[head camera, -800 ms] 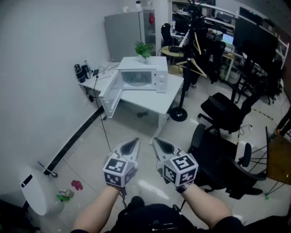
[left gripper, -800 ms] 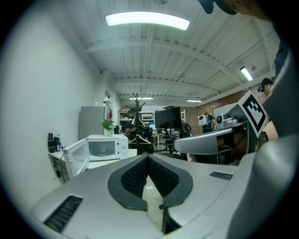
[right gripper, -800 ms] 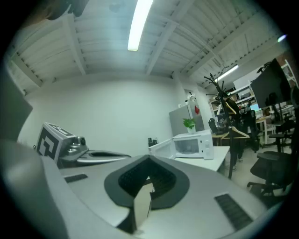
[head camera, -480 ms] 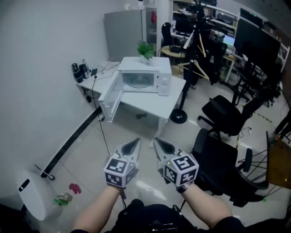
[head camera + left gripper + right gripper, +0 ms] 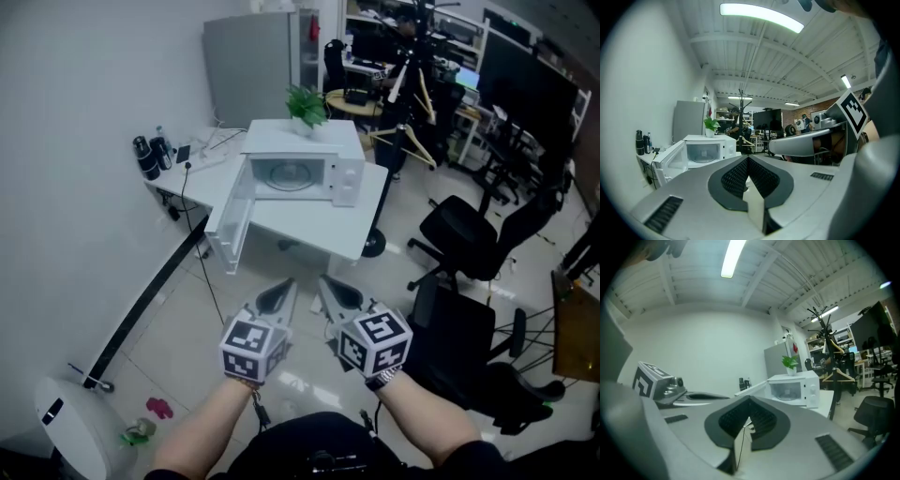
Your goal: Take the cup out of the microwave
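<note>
A white microwave stands on a white table across the room, with its door swung open to the left. Its cavity shows a round glass plate; I cannot make out a cup in it from here. My left gripper and right gripper are side by side low in the head view, both shut and empty, pointing toward the microwave and well short of it. The left gripper view has the microwave beyond the closed jaws. In the right gripper view it sits right of the closed jaws.
A potted plant stands on the microwave and dark bottles at the table's left end. A grey cabinet is behind. Black office chairs stand to the right, a coat stand beyond, and a white round device lies on the floor at the left.
The head view has drawn a little closer to the microwave, which now sits slightly lower and larger. Both grippers have kept their place side by side, still shut.
</note>
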`<state>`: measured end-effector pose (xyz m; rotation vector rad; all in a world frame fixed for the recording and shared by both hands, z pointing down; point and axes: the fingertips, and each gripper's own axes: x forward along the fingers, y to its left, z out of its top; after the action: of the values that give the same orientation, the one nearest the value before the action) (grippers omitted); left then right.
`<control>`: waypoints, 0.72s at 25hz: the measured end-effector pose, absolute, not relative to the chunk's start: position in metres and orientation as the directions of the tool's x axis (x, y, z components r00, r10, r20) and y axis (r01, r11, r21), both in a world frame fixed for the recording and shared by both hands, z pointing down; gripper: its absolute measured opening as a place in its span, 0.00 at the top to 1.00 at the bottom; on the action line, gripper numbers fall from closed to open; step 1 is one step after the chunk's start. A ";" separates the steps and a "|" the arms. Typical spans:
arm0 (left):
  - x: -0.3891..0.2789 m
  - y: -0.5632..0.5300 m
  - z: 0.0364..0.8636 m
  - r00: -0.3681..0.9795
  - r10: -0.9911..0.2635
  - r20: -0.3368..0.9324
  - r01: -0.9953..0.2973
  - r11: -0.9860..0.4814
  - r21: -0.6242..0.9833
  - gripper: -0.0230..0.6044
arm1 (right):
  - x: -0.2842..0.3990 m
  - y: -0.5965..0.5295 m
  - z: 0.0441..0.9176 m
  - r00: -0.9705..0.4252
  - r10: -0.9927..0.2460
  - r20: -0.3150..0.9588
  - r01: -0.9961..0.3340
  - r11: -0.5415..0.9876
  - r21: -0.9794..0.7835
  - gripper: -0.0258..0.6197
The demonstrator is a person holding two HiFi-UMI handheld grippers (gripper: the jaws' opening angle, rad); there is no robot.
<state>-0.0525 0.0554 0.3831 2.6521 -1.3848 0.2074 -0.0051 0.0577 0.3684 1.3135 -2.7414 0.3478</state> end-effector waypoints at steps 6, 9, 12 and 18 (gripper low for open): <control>-0.071 0.019 0.377 0.581 -0.794 0.178 -0.812 -0.580 0.064 0.96 | -0.027 0.023 0.366 -0.611 -0.772 0.177 -0.792 0.591 -0.156 0.94; -0.073 0.004 0.379 0.584 -0.791 0.182 -0.810 -0.583 0.068 0.96 | -0.032 0.010 0.369 -0.608 -0.771 0.189 -0.794 0.589 -0.154 0.94; -0.074 -0.013 0.381 0.578 -0.795 0.183 -0.815 -0.575 0.072 0.96 | -0.032 -0.006 0.372 -0.610 -0.768 0.196 -0.793 0.590 -0.155 0.94; -0.072 -0.052 0.393 0.546 -0.814 0.199 -0.836 -0.544 0.073 0.96 | -0.025 -0.044 0.383 -0.626 -0.753 0.205 -0.780 0.601 -0.173 0.94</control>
<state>-0.0716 -0.0520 0.3927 2.6197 -1.4090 0.2109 -0.0253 -0.0441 0.3833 1.3021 -2.7108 0.3744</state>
